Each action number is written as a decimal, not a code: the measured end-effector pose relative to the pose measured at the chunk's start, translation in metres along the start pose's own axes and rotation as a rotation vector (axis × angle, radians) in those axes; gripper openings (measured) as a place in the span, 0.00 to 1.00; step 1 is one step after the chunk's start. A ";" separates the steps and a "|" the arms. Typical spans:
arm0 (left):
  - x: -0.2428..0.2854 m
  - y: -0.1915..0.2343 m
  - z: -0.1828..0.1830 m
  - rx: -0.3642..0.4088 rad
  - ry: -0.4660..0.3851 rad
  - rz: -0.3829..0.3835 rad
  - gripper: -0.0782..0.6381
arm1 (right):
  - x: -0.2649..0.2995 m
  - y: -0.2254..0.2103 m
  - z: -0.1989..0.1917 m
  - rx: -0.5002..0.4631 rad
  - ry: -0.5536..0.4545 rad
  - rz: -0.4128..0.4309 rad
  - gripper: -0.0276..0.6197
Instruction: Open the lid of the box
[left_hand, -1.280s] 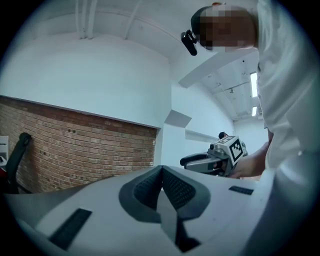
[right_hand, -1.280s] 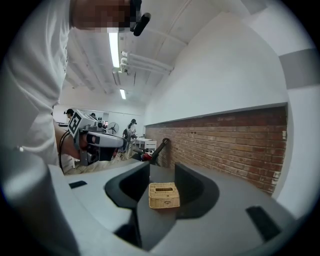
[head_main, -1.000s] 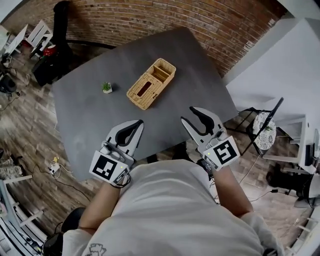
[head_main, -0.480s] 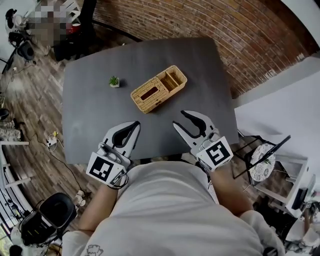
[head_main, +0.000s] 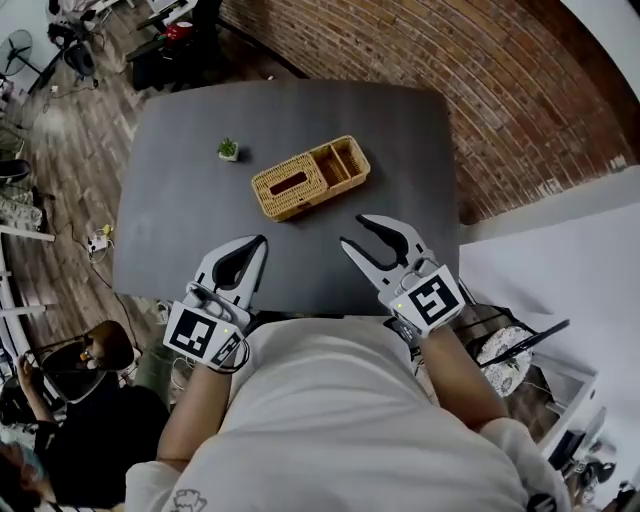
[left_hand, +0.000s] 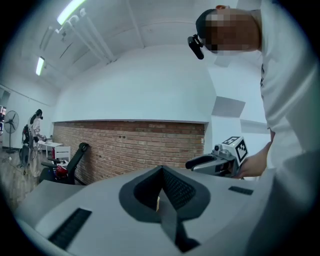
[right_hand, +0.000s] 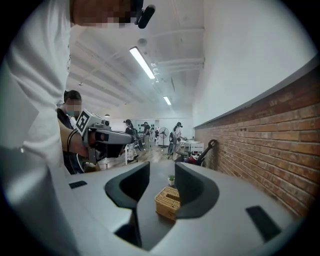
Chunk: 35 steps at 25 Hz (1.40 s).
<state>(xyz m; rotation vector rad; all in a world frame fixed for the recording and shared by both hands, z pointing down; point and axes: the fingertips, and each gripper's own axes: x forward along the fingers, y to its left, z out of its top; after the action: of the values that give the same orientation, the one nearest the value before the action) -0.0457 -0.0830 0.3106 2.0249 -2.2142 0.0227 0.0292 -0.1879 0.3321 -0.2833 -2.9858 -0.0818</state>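
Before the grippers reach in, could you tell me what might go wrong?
The wicker box stands loose on the table, so lifting its lid with the open right gripper alone could drag it along. The left gripper is shut and away from the box, so nothing steadies it. The small plant near it could be knocked over.

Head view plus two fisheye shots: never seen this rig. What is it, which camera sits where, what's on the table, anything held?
No robot: a person holds a two-jaw gripper in each hand. The head view comes from a camera on the person's head, looking down; the other two ride on the grippers and look along their jaws. On the grey table stand a wicker box and a small potted plant. The left gripper has its jaws together, empty. The right gripper has its jaws apart, aimed at the box but short of it. Nothing is held.
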 end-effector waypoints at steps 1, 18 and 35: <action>0.000 -0.002 0.001 0.002 -0.001 0.013 0.12 | -0.002 -0.001 0.000 -0.006 0.000 0.016 0.29; 0.006 0.011 -0.034 -0.089 0.038 0.097 0.12 | 0.026 0.011 -0.027 -0.014 0.109 0.246 0.30; 0.030 0.076 -0.090 -0.146 0.146 0.063 0.12 | 0.112 -0.003 -0.083 -0.093 0.266 0.367 0.30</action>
<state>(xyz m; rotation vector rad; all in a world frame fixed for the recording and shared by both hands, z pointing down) -0.1156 -0.0957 0.4092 1.8171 -2.1233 0.0138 -0.0696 -0.1759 0.4300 -0.7603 -2.6234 -0.2011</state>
